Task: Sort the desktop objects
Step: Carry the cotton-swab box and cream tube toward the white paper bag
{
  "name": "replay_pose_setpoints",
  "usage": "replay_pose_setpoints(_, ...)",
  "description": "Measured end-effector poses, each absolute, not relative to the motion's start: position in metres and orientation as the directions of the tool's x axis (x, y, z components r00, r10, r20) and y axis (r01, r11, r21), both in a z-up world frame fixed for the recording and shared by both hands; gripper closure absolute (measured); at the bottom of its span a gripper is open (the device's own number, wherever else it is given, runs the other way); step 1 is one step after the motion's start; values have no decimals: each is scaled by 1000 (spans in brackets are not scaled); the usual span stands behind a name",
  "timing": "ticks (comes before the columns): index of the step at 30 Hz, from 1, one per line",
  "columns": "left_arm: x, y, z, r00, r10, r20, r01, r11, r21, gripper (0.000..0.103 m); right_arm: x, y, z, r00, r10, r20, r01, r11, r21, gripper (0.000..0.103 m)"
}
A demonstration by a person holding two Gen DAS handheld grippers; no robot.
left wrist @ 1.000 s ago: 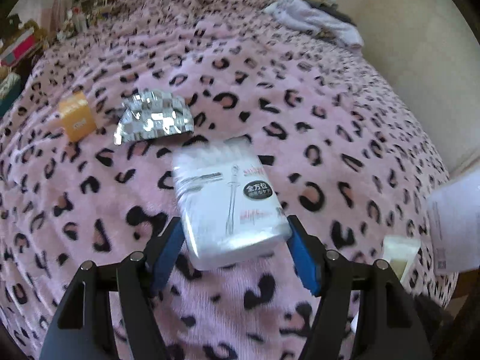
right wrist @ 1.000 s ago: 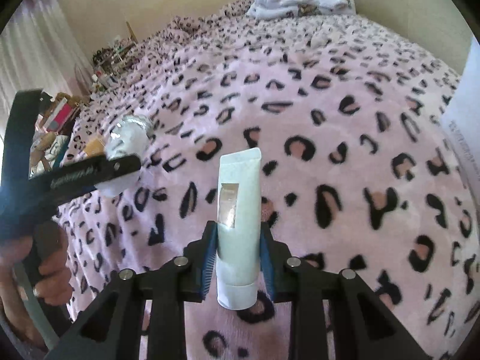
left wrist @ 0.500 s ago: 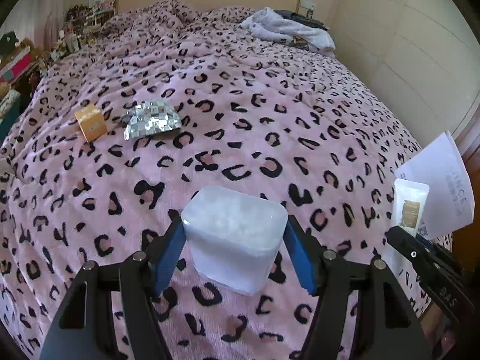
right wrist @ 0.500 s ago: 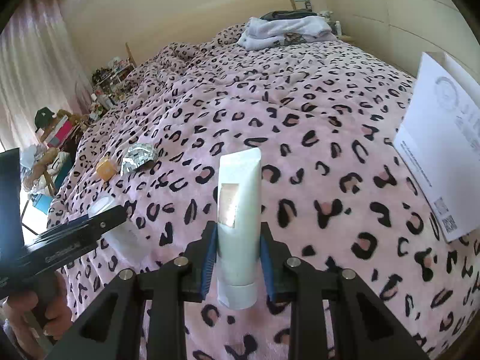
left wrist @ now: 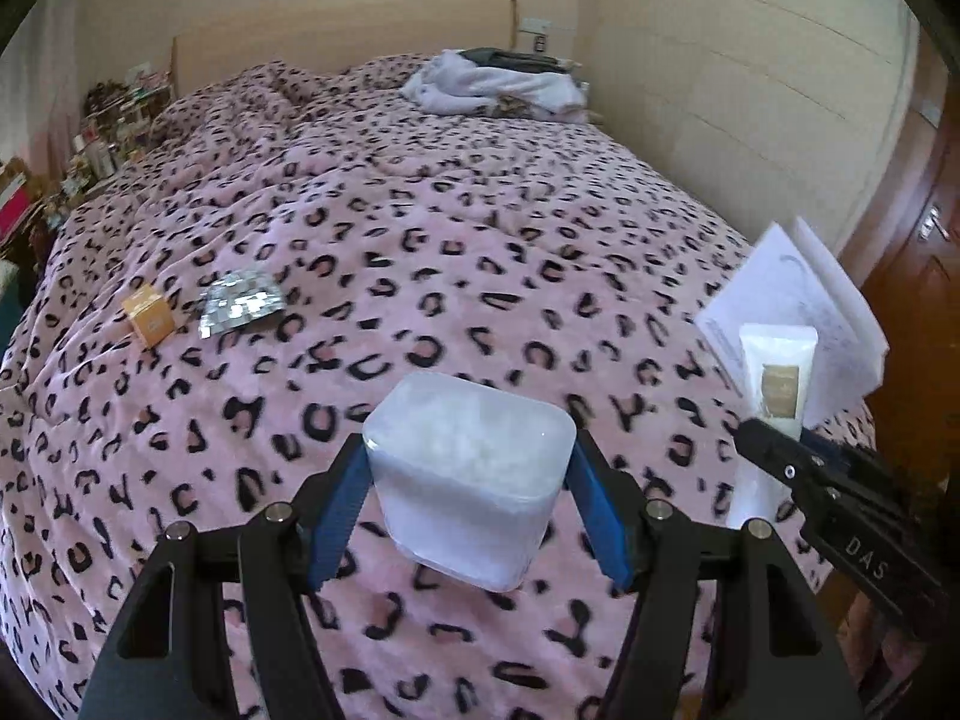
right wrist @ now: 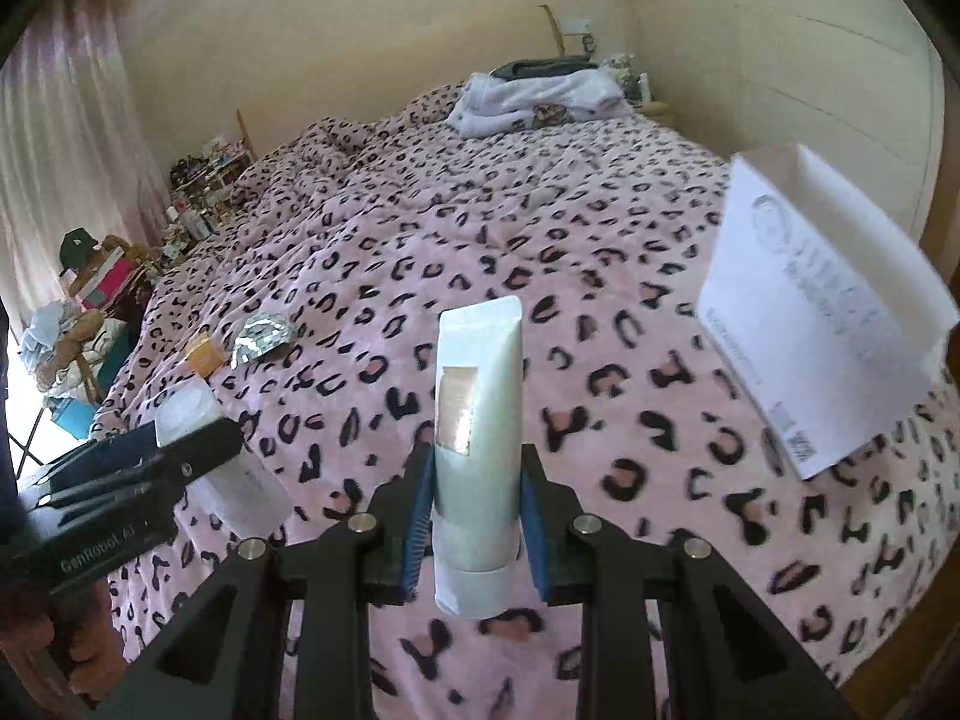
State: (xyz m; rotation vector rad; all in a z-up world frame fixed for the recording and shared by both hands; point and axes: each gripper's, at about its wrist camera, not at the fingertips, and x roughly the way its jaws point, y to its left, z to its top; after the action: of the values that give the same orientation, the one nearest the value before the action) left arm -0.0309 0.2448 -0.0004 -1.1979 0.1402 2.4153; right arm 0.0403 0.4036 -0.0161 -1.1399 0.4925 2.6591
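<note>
My left gripper (left wrist: 468, 510) is shut on a white plastic box of cotton swabs (left wrist: 471, 471) and holds it up above the bed. My right gripper (right wrist: 477, 504) is shut on a white cream tube (right wrist: 477, 420), cap end down, also lifted. The tube shows at the right of the left wrist view (left wrist: 774, 396), and the swab box at the left of the right wrist view (right wrist: 222, 456). A small orange box (left wrist: 149, 318) and a silver foil packet (left wrist: 240, 306) lie on the pink leopard-print blanket (left wrist: 450, 240), far left.
A white paper bag (right wrist: 822, 336) stands at the bed's right edge. Folded clothes (left wrist: 498, 87) lie at the head of the bed. Cluttered shelves and bags (right wrist: 96, 300) stand beyond the left side. A wooden door (left wrist: 918, 300) is at right.
Both grippers have lifted their objects off the blanket and risen, tilting up so more of the room shows. The swab box now points end-on at the camera.
</note>
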Motion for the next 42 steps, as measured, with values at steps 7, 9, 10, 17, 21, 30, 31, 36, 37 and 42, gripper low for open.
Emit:
replay_pose_setpoints(7,-9,284,7,-503,381,-776,-499,-861,-99,37,66,431,-2,-678,114,-726,-363,-911,196,76)
replay_pose_setpoints(9,-2,296,9,-498,390,-774,-515,-852,-97,37,72,438,1,-680,126,-722,-374,-907,193,76)
replay_pose_setpoints(10,0,301,10,-496,393,-774,-522,-847,-96,37,76,442,2,-678,134,-723,-380,-906,188,76)
replay_pose_setpoints(17,16,333,15,-478,418,-772,-566,-819,-93,37,94,469,9,-678,176,-713,-419,-890,179,76)
replay_pose_setpoints(21,22,347,17,-473,425,-772,-583,-808,-87,37,103,482,12,-678,192,-710,-437,-881,179,76)
replay_pose_setpoints(30,28,376,18,-457,438,-774,-611,-787,-85,37,119,505,16,-677,211,-705,-460,-869,181,76)
replay_pose_setpoints(31,28,380,18,-456,439,-774,-615,-784,-83,37,121,508,16,-678,212,-704,-461,-868,183,76)
replay_pose_setpoints(36,28,399,20,-452,444,-774,-631,-772,-75,37,125,517,19,-681,217,-699,-466,-865,186,76)
replay_pose_setpoints(37,28,402,20,-451,446,-773,-633,-771,-75,37,126,520,20,-681,218,-699,-467,-865,185,76)
replay_pose_setpoints(42,30,424,24,-451,454,-769,-652,-755,-64,37,130,533,25,-684,229,-693,-478,-858,188,76)
